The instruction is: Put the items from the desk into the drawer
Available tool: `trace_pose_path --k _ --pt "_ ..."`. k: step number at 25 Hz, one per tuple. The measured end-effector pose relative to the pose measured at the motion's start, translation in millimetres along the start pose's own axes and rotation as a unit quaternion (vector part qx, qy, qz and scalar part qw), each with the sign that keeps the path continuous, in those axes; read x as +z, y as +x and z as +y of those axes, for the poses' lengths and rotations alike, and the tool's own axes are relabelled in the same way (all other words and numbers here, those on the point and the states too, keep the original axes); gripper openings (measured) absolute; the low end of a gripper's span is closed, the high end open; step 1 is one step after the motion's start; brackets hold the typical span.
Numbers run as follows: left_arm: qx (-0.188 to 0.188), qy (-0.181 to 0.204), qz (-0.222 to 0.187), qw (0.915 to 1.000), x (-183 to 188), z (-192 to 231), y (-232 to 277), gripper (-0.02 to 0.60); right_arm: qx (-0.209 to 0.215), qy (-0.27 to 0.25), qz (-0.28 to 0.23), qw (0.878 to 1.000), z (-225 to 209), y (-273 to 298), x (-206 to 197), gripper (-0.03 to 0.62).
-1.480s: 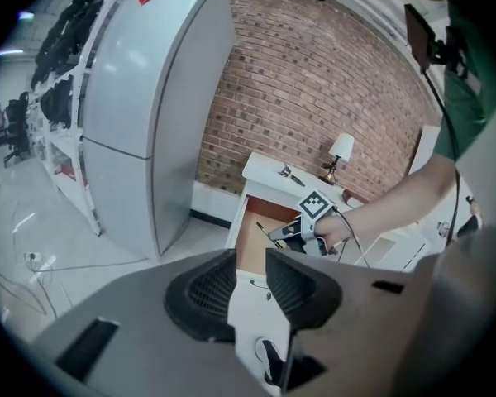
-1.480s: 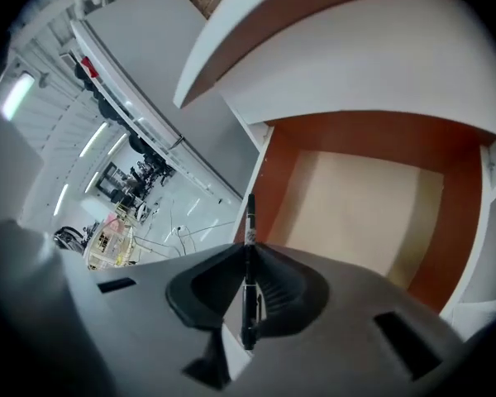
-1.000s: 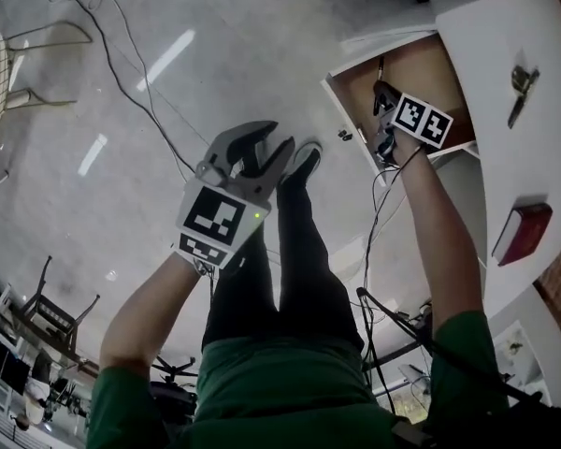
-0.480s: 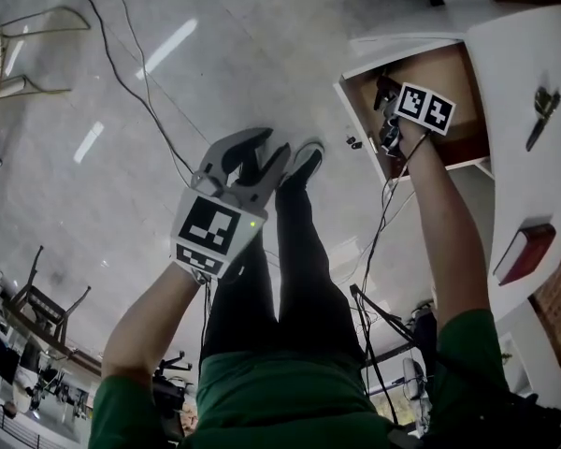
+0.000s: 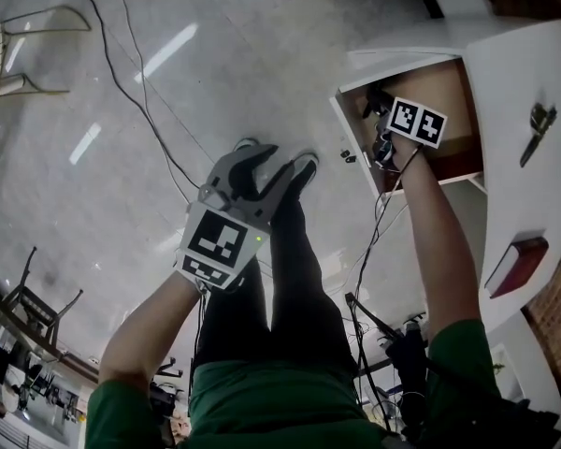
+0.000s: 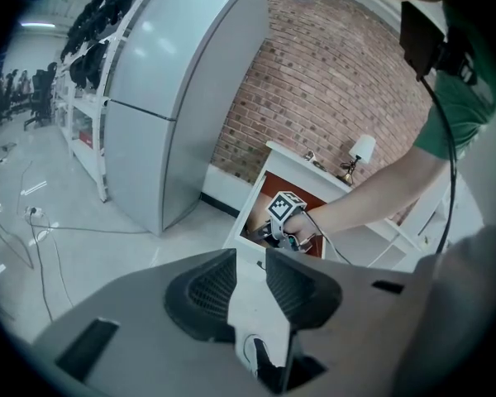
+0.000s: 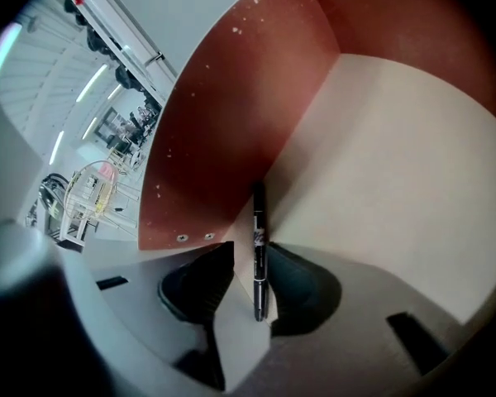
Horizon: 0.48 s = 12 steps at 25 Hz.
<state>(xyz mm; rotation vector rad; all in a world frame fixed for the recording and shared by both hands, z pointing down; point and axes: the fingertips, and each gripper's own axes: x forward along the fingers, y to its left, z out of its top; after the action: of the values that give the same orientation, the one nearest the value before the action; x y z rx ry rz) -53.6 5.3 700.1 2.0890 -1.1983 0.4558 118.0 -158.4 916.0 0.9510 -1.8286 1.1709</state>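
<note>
As the right tool [image 7: 246,263] reaches into the open white wooden drawer [image 7: 380,155], its jaws have just been opening; the slim black marker pen [image 7: 259,238] sits loose between them. The left tool [image 6: 250,265] hangs empty, jaws apart.

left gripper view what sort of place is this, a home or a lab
Probably a lab or workshop hall staged with home furniture, not a real home: a brick wall and white desk with a table lamp stand on a bare grey floor strewn with cables, with storage racks behind.
</note>
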Motion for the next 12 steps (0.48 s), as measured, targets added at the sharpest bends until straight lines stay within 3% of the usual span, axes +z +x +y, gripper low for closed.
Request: trace_pose_path --k 6,9,12 --pt "0.006 0.022 0.001 0.9997 23 0 -10 0.103 -0.024 -0.024 -0.011 0.999 4 -29 -1 0.149" --pt "0.008 0.032 -0.004 0.9995 41 -7 -12 0.103 -0.041 -0.095 -0.052 0.993 18 -60 12 0.111" --pt "0.002 0.043 -0.012 0.9990 63 -24 -16 0.103 -0.037 -0.178 -0.087 0.979 47 -93 18 0.085"
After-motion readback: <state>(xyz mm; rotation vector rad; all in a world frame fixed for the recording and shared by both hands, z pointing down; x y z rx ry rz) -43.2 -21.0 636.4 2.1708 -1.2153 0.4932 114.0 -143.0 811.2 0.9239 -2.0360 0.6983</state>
